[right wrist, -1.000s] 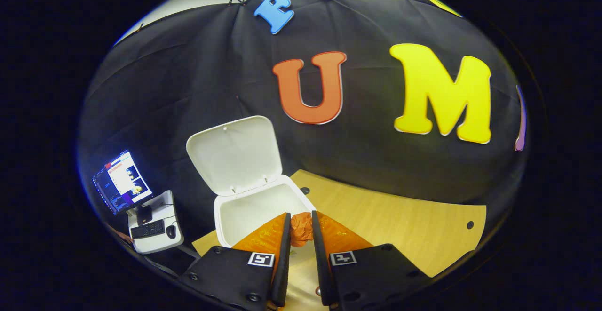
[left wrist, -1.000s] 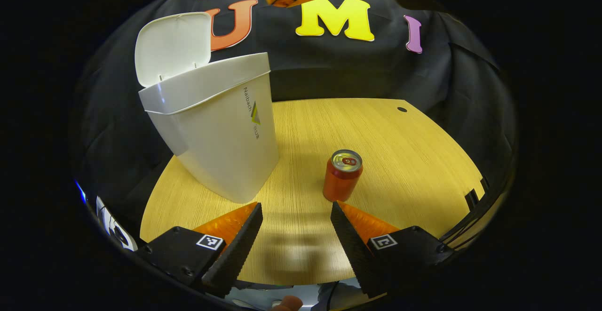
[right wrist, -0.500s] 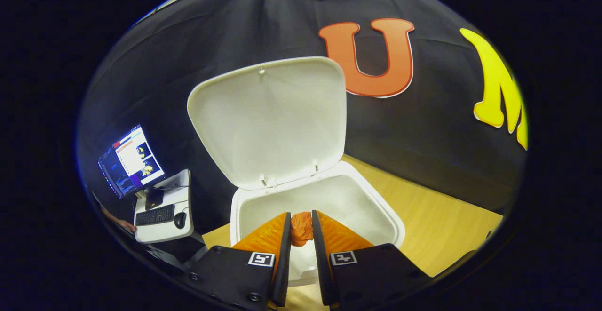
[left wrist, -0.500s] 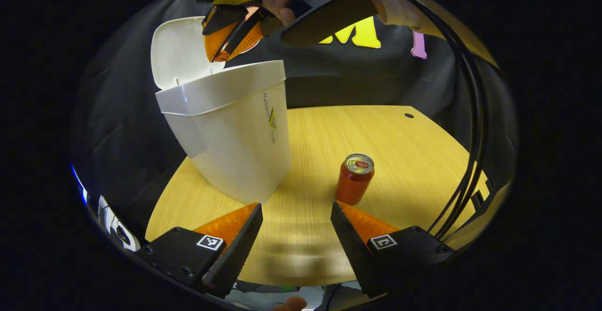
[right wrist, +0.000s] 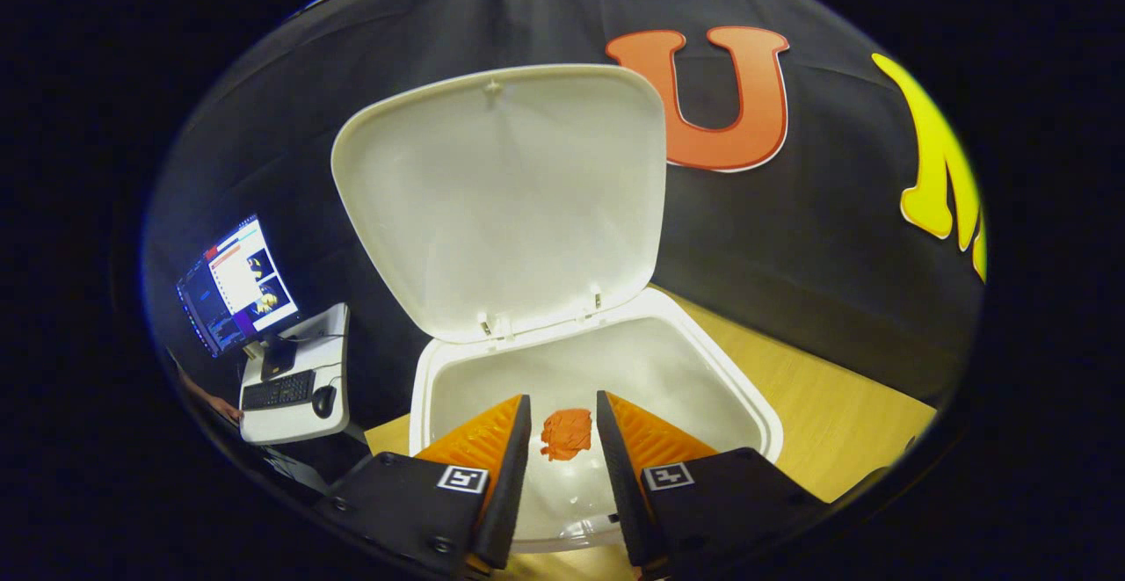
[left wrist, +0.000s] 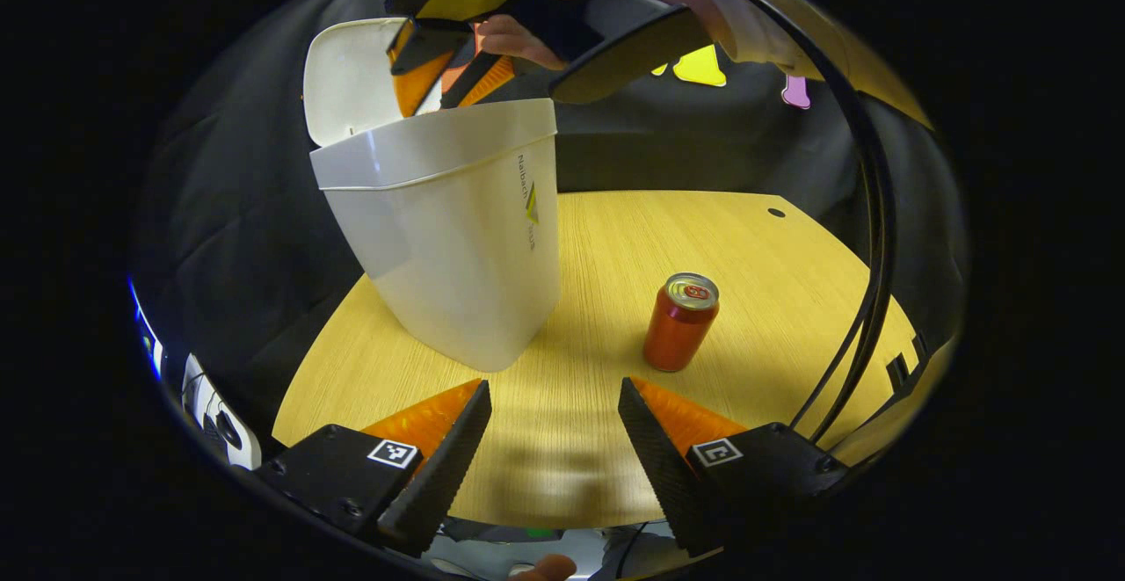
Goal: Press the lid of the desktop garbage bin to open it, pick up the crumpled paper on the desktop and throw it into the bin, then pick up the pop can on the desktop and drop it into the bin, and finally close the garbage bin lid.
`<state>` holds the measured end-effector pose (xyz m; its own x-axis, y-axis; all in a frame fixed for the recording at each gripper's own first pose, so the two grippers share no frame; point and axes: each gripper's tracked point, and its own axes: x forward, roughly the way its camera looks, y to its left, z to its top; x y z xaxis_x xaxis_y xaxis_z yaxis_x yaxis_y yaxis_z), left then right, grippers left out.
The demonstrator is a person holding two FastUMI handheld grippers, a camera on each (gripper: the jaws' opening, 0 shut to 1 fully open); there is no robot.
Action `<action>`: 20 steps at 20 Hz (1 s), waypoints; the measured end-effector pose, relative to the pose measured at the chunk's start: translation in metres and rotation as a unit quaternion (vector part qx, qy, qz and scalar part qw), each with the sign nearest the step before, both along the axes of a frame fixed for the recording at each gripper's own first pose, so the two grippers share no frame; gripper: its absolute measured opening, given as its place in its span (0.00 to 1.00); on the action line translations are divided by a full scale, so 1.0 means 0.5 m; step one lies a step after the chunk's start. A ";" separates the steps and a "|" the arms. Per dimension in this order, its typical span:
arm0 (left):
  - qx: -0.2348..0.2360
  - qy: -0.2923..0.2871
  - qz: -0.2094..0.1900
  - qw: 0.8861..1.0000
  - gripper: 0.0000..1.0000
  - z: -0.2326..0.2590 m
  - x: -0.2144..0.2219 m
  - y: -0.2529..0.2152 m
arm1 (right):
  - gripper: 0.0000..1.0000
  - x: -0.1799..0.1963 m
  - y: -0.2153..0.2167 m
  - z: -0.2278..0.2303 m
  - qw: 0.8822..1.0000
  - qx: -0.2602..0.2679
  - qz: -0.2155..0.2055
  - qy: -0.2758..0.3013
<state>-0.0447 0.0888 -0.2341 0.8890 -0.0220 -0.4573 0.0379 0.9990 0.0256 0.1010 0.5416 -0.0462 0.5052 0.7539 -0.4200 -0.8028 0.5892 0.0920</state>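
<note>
- Crumpled orange paper ball (right wrist: pixel 566 432): one, seen in the right gripper view inside the open bin, between the two fingers of the right claw (right wrist: pixel 564 427) but touching neither; whether it rests on the bin's floor cannot be told.
- Right claw: released, its fingers parted with a gap on each side of the paper, poised over the bin's mouth. In the left gripper view the same claw (left wrist: pixel 448 71) appears above the bin's rim, held by a hand (left wrist: pixel 571 1), with black cables (left wrist: pixel 866 238) hanging from it.
- White plastic desktop garbage bin (left wrist: pixel 457 238): one, upright on the bench, its mouth open. Its white hinged lid (right wrist: pixel 501 203) stands raised behind the opening, inner face toward the right claw.
- Red aluminium pop can (left wrist: pixel 679 323): one, upright on the bench, apart from the bin and to its right in the left gripper view, ahead of the left claw (left wrist: pixel 554 401).
- Left claw: released and empty, its fingers wide apart, low over the near edge of the bench, touching neither can nor bin.
- Light wooden bench (left wrist: pixel 747 256): grain visible, a small dark hole near its far edge.
- Surroundings: black cloth wall (right wrist: pixel 352 62) behind the bench; to the left in the right gripper view, a lit monitor (right wrist: pixel 235 286) above a small white stand (right wrist: pixel 294 392) bearing one keyboard and one mouse.
</note>
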 end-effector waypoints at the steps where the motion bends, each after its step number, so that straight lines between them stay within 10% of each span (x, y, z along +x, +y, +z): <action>1: -0.001 0.000 -0.003 1.000 0.97 -0.001 0.002 -0.005 | 0.69 -0.003 -0.006 0.017 1.000 0.011 -0.001 -0.007; 8: -0.011 0.007 -0.018 1.000 0.97 0.002 0.015 -0.030 | 0.96 -0.026 -0.100 0.144 0.995 0.068 -0.006 -0.074; 20: 0.008 0.015 -0.076 0.997 0.97 -0.024 0.077 -0.135 | 0.94 0.006 -0.557 0.128 0.977 0.058 -0.189 -0.081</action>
<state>-0.0062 0.0210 -0.2462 0.8618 -0.1487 -0.4849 0.1903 0.9810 0.0374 0.1041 0.2629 0.0176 0.8092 0.5393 -0.2333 -0.5403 0.8389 0.0654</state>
